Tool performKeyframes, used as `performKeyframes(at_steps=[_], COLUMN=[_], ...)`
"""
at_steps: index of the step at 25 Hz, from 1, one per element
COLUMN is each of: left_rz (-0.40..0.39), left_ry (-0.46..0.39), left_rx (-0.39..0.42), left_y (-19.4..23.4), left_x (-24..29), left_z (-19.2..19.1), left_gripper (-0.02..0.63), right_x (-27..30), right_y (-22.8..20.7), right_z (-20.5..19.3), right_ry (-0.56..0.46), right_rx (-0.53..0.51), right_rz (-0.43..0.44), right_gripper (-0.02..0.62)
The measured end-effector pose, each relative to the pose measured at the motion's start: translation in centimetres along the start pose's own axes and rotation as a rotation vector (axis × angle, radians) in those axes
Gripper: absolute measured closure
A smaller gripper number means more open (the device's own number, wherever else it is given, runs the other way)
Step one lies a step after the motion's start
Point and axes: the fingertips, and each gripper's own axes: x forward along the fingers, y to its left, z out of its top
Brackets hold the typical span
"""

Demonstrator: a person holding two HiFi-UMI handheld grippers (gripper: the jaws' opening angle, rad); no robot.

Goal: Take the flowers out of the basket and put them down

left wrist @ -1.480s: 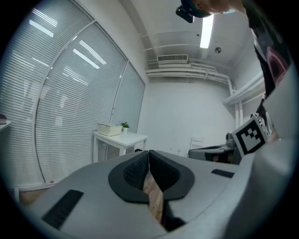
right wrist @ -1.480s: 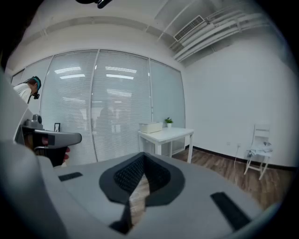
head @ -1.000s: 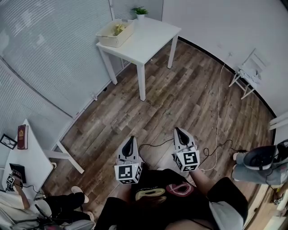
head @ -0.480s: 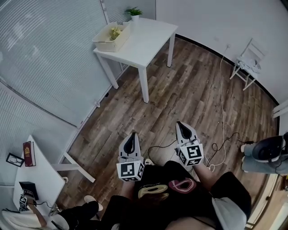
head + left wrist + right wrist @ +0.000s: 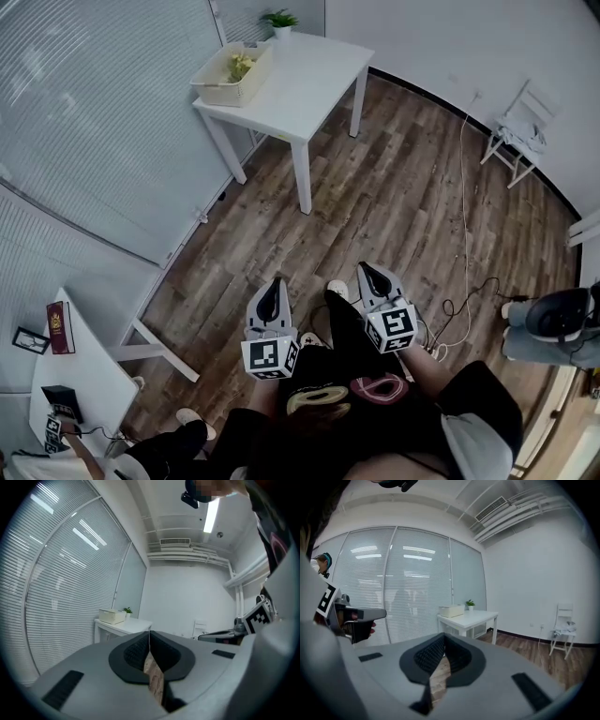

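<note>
Flowers (image 5: pixel 242 64) are out of reach for now. Your left gripper (image 5: pixel 274 282) and right gripper (image 5: pixel 367 270) both have their jaws pressed together on nothing and point forward side by side over the wood floor (image 5: pixel 394 197). Well ahead of the tips stands the white table (image 5: pixel 309 84). On its far-left corner, the basket (image 5: pixel 217 92) holds the flowers. Closed, empty jaws probably suit an approach on foot
</note>
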Motion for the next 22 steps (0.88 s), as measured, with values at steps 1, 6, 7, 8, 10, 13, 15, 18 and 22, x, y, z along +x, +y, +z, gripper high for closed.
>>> performKeyframes(at_steps=[1, 6, 7, 8, 10, 13, 15, 18, 22], left_rz=[0.003, 0.047, 0.056, 0.065, 0.084, 0.109, 0.126, 0.155, 0.195], left_ry=[0.007, 0.006, 0.002, -0.002, -0.009, -0.009, -0.006, -0.011, -0.016], left_rx=[0.005, 0.008, 0.006, 0.004, -0.002, -0.002, -0.001, 0.004, 0.003], left_y=[0.1, 2.0, 2.3, 2.6, 3.3, 4.2, 4.8, 5.5, 6.2], left_x=[0.4, 3.8, 4.7, 5.6, 7.3, 9.8, 11.3, 13.6, 16.8], left_z=[-0.1, 0.5, 0.8, 1.2, 1.7, 2.1, 2.2, 2.9, 3.3], left_gripper=[0.588, 0.588, 0.588, 0.588, 0.588, 0.588, 0.588, 0.588, 0.588], right_x=[0.6, 5.4, 6.4, 7.4, 9.3, 12.3, 14.2, 17.0, 20.6], right_y=[-0.3, -2.5, -3.0, -3.5, -4.2, -5.4, -6.2, -7.1, -8.6], right_z=[-0.2, 1.1, 1.5, 2.0, 2.7, 3.2, 3.6, 4.7, 5.4], right_ry=[0.008, -0.002, -0.005, -0.007, -0.011, -0.006, -0.004, -0.013, -0.007], right_rx=[0.009, 0.040, 0.042, 0.042, 0.039, 0.039, 0.046, 0.045, 0.030], right_rz=[0.003, 0.024, 0.030, 0.038, 0.056, 0.079, 0.095, 0.124, 0.170], right_gripper=[0.584, 0.584, 0.584, 0.584, 0.584, 0.584, 0.584, 0.584, 0.584])
